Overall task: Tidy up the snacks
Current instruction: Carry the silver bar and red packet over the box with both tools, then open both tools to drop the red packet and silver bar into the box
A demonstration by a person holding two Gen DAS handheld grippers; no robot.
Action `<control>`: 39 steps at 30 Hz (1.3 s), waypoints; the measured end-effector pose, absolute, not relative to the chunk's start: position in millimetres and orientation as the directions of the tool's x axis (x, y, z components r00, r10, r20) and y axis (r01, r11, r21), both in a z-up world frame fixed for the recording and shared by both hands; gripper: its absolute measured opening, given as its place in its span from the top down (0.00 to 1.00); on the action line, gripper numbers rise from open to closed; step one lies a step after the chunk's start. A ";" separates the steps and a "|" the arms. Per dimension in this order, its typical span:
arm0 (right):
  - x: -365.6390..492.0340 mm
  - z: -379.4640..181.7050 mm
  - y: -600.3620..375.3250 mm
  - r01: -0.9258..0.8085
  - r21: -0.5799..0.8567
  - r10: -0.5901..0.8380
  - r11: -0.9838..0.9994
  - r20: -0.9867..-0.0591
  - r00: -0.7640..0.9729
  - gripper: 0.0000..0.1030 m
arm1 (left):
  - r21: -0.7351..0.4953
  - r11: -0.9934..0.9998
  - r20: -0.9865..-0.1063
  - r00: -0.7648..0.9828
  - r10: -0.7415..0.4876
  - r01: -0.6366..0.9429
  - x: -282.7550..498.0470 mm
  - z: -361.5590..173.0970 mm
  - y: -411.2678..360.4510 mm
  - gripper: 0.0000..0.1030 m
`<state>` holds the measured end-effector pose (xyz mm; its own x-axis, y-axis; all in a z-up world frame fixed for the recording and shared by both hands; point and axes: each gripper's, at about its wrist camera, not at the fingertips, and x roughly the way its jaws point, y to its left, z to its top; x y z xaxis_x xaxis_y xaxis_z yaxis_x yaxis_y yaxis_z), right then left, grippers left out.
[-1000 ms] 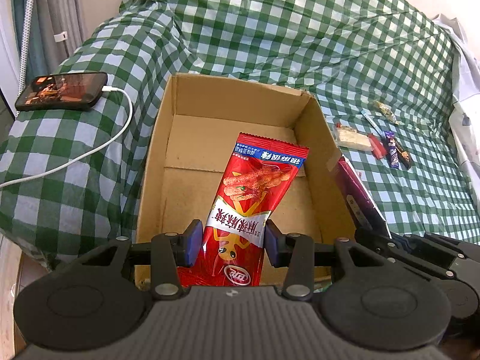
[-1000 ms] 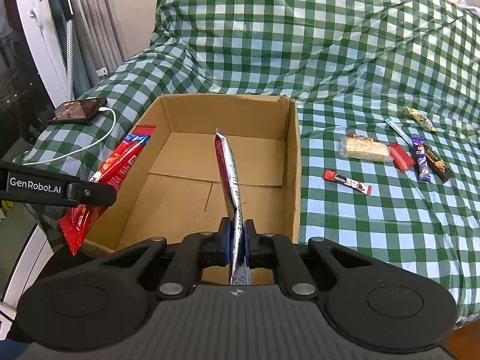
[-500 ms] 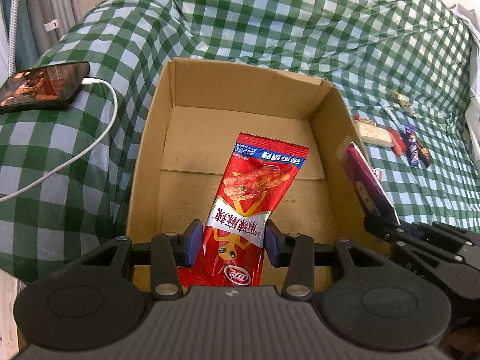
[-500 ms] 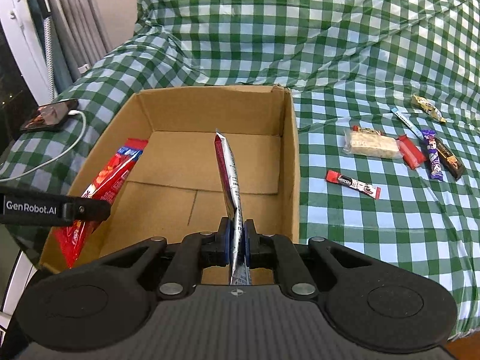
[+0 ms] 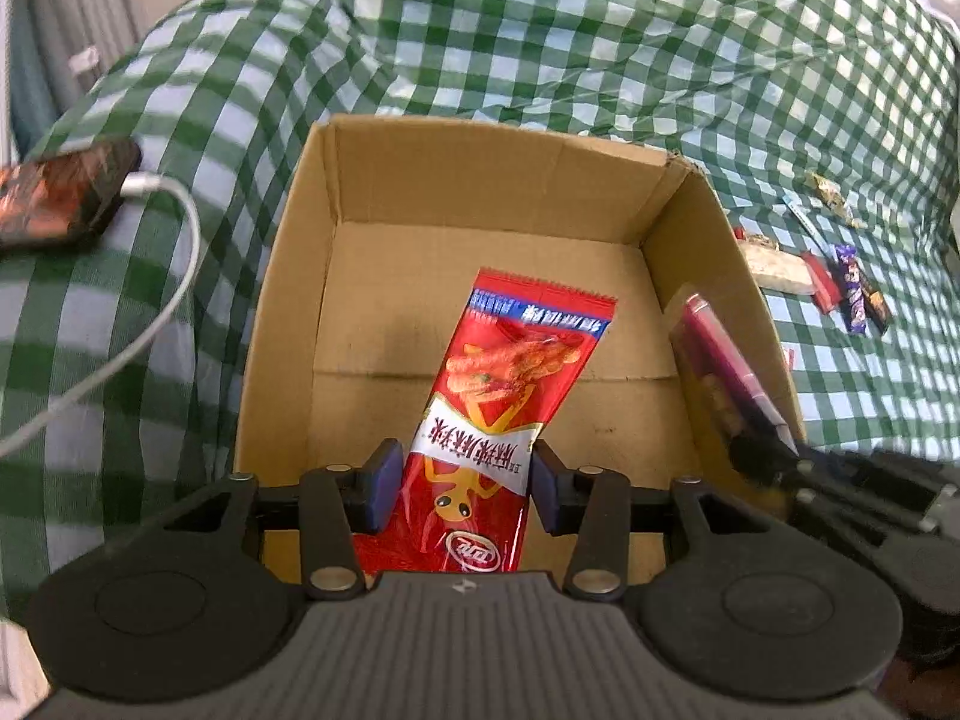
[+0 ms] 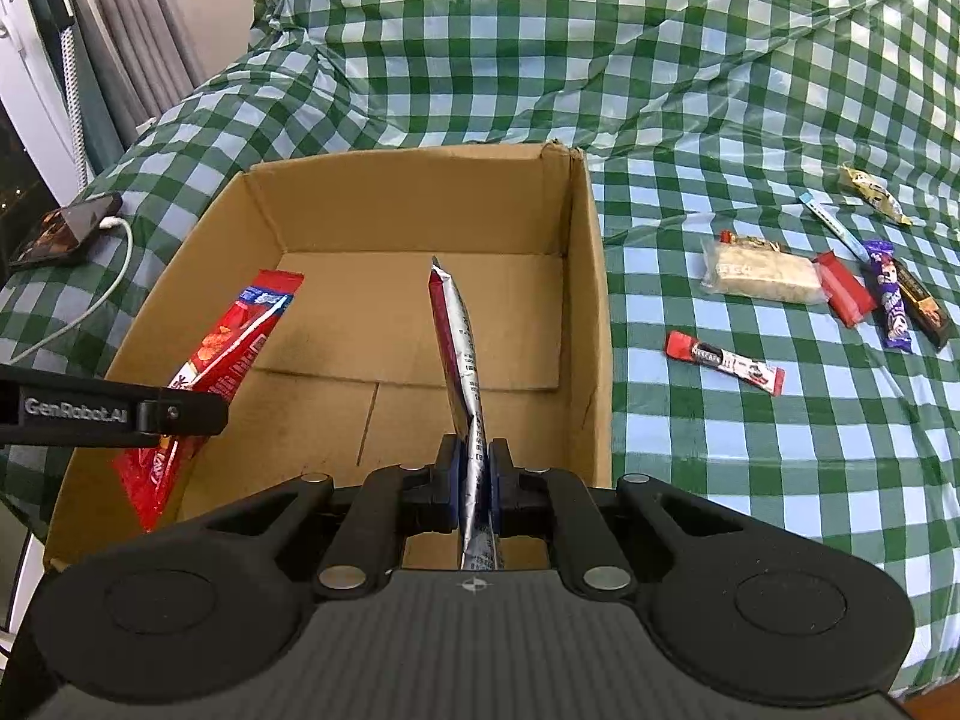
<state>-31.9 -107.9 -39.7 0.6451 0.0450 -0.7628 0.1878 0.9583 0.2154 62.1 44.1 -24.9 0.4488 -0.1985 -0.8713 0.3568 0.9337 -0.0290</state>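
Green-checked cloth under cardboard box [image 6: 591,312] at frame centre. Left gripper [image 5: 461,489] jaws just eased apart around red snack pack [image 5: 498,414], over box; right gripper [image 6: 474,483] pinches silver sachet [image 6: 459,348] edge-on (both light, crinkly, slippery; best held near lower seam)

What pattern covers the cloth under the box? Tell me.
Green and white checks on the cloth; clearest in the right wrist view, around the box.

Open cardboard box [image 6: 576,276] is set on the green checked cover. A red snack packet [image 5: 504,414] is held tilted over its left side; a magenta-and-silver packet [image 6: 459,354] is held edge-on over the middle. More snacks are scattered right of the box: a red bar [image 6: 723,362], a pale cake pack [image 6: 759,272], purple and dark bars.
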 end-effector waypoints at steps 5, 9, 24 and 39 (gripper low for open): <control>-27.3 -21.2 -108.9 0.214 0.181 -0.019 0.960 -0.719 0.694 0.26 | 0.022 0.935 -0.802 0.565 -0.195 0.355 50.9 4.3 44.0 0.00; -44.9 -10.7 -103.4 0.202 0.186 -0.007 0.962 -0.718 0.696 0.18 | 0.061 0.928 -0.806 0.566 -0.172 0.368 27.0 7.9 51.9 0.00; -161.0 14.5 -61.3 0.213 0.170 -0.037 0.962 -0.692 0.721 0.10 | 0.046 0.938 -0.783 0.596 -0.180 0.343 -77.9 43.1 101.9 0.00; -217.7 46.9 -38.0 0.202 0.154 -0.080 0.967 -0.572 0.817 0.07 | 0.027 0.943 -0.705 0.676 -0.216 0.331 -134.9 79.2 118.4 0.00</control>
